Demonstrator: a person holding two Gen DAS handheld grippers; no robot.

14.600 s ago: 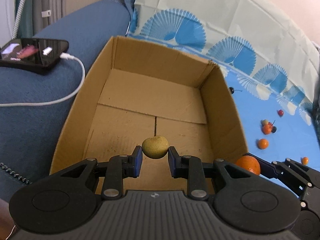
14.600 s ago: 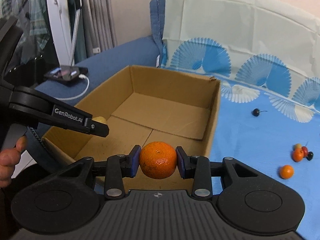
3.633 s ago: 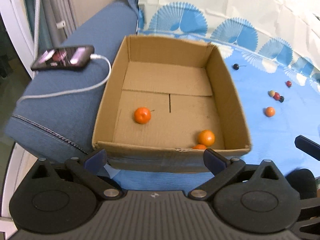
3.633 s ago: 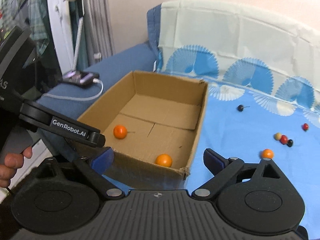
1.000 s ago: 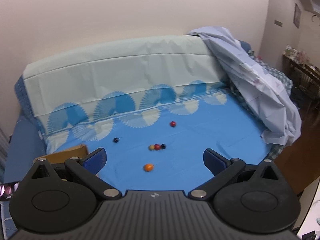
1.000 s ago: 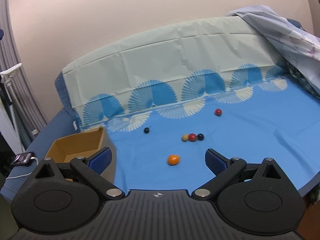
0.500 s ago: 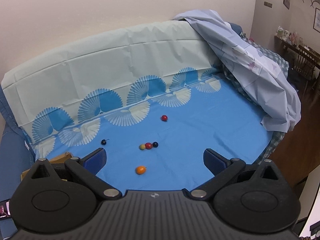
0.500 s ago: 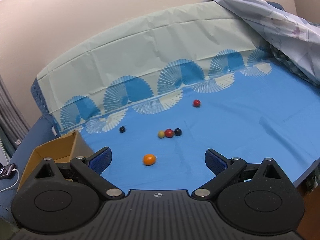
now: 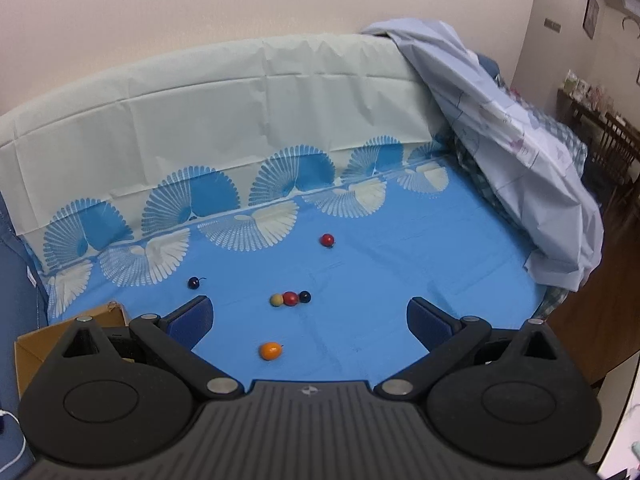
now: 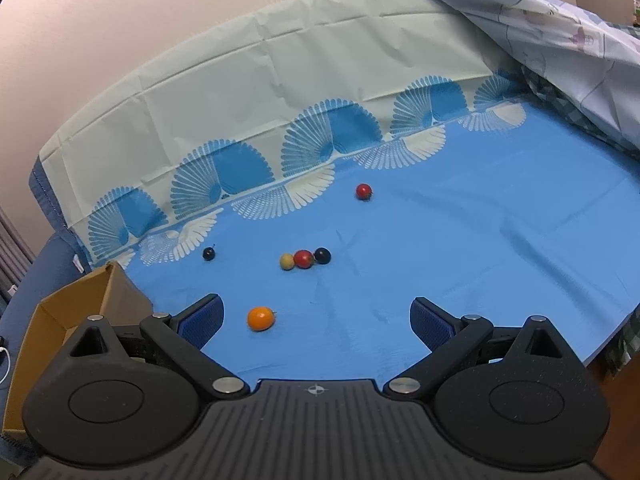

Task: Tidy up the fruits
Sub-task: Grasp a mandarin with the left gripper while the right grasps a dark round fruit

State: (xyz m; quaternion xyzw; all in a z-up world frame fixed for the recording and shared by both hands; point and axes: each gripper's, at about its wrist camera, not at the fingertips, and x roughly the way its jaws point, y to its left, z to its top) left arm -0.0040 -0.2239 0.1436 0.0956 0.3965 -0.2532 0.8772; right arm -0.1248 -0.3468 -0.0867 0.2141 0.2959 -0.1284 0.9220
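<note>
Now we hold both left tongs (image 9: pixel 309 316) and right tongs (image 10: pixel 316 316) spread wide and empty above the near edge of the blue-clothed bed (image 10: pixel 480 248). Nearest lies the small round orange fruit (image 10: pixel 261 318), just ahead and slightly left of the right tongs, the open cardboard box (image 10: pixel 80 304) at the left edge.

Sofa seat under blue plastic sheet with white fan print (image 9: pixel 400 272) (image 10: pixel 460 240). Small orange fruit (image 9: pixel 269 351) (image 10: pixel 261 318) nearest camera. Behind it, tight row touching: yellowish ball (image 10: pixel 286 261), red ball (image 10: pixel 303 259), black ball (image 10: pixel 322 255). Lone black cherry with stem (image 10: pixel 208 254) left. Lone red ball (image 10: pixel 363 191) farthest back. Brown cardboard box (image 10: pixel 64 316) at sheet's left edge. Crumpled pale bedsheet (image 9: pixel 520 152) heaped at right.
</note>
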